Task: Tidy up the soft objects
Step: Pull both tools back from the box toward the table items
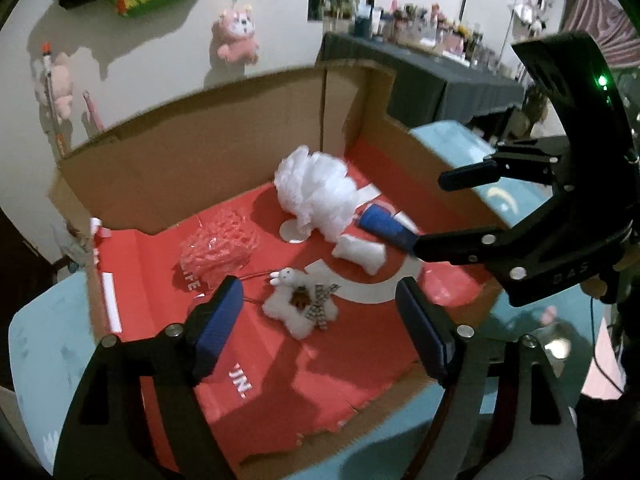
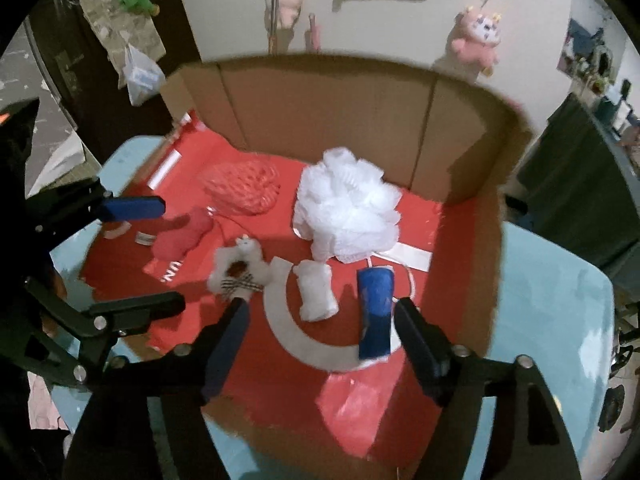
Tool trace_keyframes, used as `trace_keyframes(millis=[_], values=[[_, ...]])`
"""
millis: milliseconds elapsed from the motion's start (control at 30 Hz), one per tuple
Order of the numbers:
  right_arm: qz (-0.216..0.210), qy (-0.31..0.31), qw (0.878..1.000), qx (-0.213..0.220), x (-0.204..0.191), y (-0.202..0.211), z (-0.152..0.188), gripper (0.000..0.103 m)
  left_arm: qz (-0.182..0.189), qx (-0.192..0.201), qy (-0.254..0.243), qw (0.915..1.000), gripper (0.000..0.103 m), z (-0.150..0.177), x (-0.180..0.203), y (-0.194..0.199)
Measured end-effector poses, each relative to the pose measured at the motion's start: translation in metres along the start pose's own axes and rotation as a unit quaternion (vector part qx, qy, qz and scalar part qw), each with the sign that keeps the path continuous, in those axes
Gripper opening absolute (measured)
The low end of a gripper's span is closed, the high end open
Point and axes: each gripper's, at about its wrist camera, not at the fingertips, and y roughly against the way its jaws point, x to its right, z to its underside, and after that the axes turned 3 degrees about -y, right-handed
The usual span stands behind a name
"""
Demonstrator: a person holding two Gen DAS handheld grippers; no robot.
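An open cardboard box (image 1: 240,152) with a red floor holds the soft things. A fluffy white bath pouf (image 1: 316,196) (image 2: 346,208) lies at the back, with a red mesh bundle (image 1: 218,250) (image 2: 244,188) beside it. A small white plush with a checked bow (image 1: 300,306) (image 2: 240,268), a little white pillow (image 1: 360,252) (image 2: 316,292) and a blue roll (image 1: 384,226) (image 2: 376,308) lie nearer. My left gripper (image 1: 316,300) (image 2: 170,254) hovers open above the plush. My right gripper (image 2: 322,308) (image 1: 432,213) hovers open above the pillow and blue roll. Neither holds anything.
The box sits on a light blue table (image 2: 552,300). Its tall back and side walls (image 2: 340,120) stand behind the objects. Pink plush toys (image 1: 236,36) hang on the wall. A dark table with bottles (image 1: 420,48) stands at the right.
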Motion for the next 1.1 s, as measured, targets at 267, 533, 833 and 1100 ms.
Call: trace_keyframes(millis=[267,533,833,1100], values=[[0.009,-0.016,0.996,0.088,-0.012,0.077,0.031,0.097,-0.031,0.090,0.008,0.9954,0.088,0.018,0.030,0.065],[0.027,-0.026,0.982,0.187,-0.033,0.150,0.089,0.103,-0.056,0.197,0.032,0.9782,0.097,0.057,0.063,0.138],[0.054,-0.027,0.955,0.289,-0.064,0.199,0.172,0.103,-0.072,0.267,0.040,0.9601,0.099,0.117,0.108,0.181],[0.115,-0.030,0.930,0.347,-0.090,0.204,0.238,0.103,-0.103,0.290,0.051,0.9501,0.099,0.167,0.138,0.191]])
